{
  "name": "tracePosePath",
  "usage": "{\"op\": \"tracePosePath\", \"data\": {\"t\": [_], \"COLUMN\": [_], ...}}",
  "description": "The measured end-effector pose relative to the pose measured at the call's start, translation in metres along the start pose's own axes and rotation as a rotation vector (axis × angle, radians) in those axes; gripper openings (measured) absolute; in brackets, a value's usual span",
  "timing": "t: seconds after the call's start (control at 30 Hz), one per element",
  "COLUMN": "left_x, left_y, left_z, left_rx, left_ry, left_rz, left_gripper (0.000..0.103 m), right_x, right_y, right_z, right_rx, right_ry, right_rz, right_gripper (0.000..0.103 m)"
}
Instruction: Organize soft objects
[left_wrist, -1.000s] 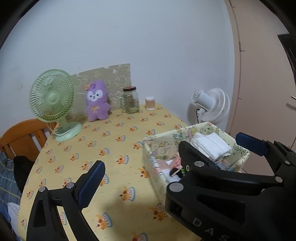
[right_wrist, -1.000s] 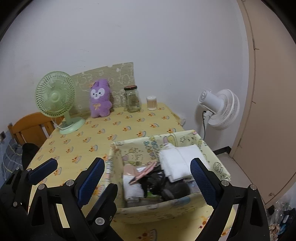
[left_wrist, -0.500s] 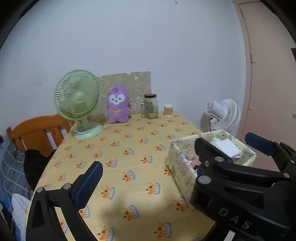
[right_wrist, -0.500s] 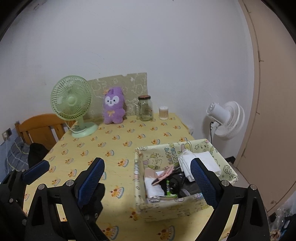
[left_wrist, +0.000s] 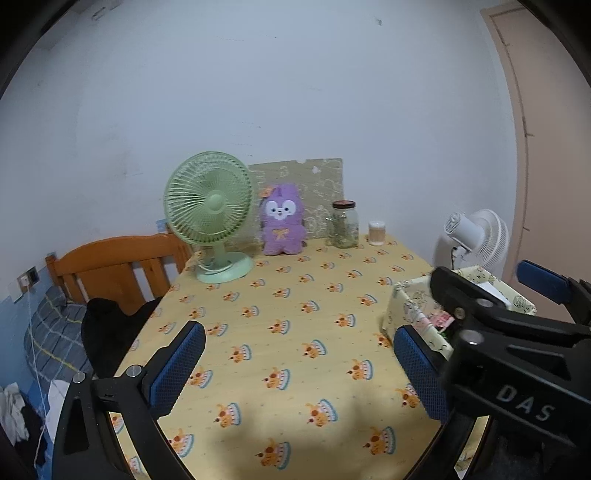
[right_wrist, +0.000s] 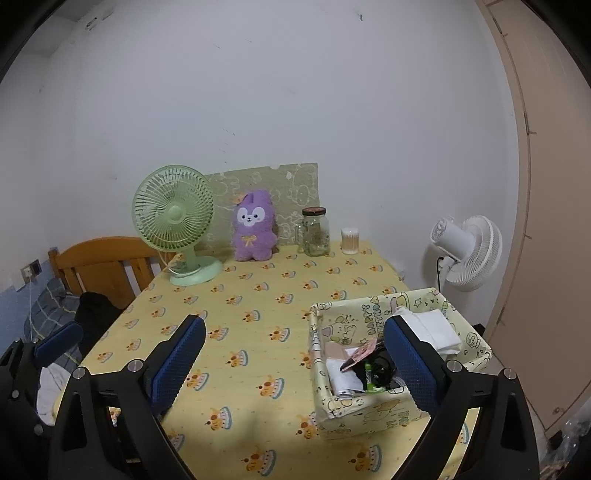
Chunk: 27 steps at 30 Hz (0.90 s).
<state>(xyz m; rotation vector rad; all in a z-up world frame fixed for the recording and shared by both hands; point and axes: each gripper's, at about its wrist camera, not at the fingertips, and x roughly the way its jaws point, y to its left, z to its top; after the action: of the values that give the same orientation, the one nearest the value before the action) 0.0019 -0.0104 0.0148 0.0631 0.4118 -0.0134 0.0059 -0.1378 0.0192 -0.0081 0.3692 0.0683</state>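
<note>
A purple plush toy (left_wrist: 282, 220) sits upright at the back of the table, against a patterned board; it also shows in the right wrist view (right_wrist: 255, 226). A yellow printed fabric box (right_wrist: 373, 410) stands at the table's right front and holds a folded white cloth (right_wrist: 436, 328) and small items. In the left wrist view the box (left_wrist: 410, 306) is partly hidden by the right gripper's body. My left gripper (left_wrist: 299, 363) is open and empty above the table's front. My right gripper (right_wrist: 295, 354) is open and empty, its right finger in front of the box.
A green desk fan (left_wrist: 210, 210) stands at the back left, a glass jar (left_wrist: 345, 224) and a small cup (left_wrist: 376, 233) at the back right. A white floor fan (right_wrist: 465, 253) stands beyond the table's right edge. A wooden chair (left_wrist: 110, 266) with dark cloth is on the left.
Both grippers have pulled back and up from the table, so the box and plush toy look smaller and farther. Both stay open and empty.
</note>
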Motion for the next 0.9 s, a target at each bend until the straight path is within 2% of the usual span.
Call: {"op": "tracePosePath", "data": {"t": [0.37, 0.9], "left_x": [-0.008, -0.015], "left_y": [0.029, 0.038], "left_z": [-0.003, -0.001], "left_rx": [-0.056, -0.103], "left_ry": [-0.011, -0.024], "left_rz": [0.067, 0.095], "left_gripper": [0.103, 0.103], "right_x": [-0.014, -0.018], "right_y": [0.004, -0.003], "right_z": [-0.003, 0.001], "right_rx": [0.01, 0.014], "right_ry": [-0.039, -0.045], "right_rz": [-0.003, -0.014], "right_gripper": [0.1, 0.102]}}
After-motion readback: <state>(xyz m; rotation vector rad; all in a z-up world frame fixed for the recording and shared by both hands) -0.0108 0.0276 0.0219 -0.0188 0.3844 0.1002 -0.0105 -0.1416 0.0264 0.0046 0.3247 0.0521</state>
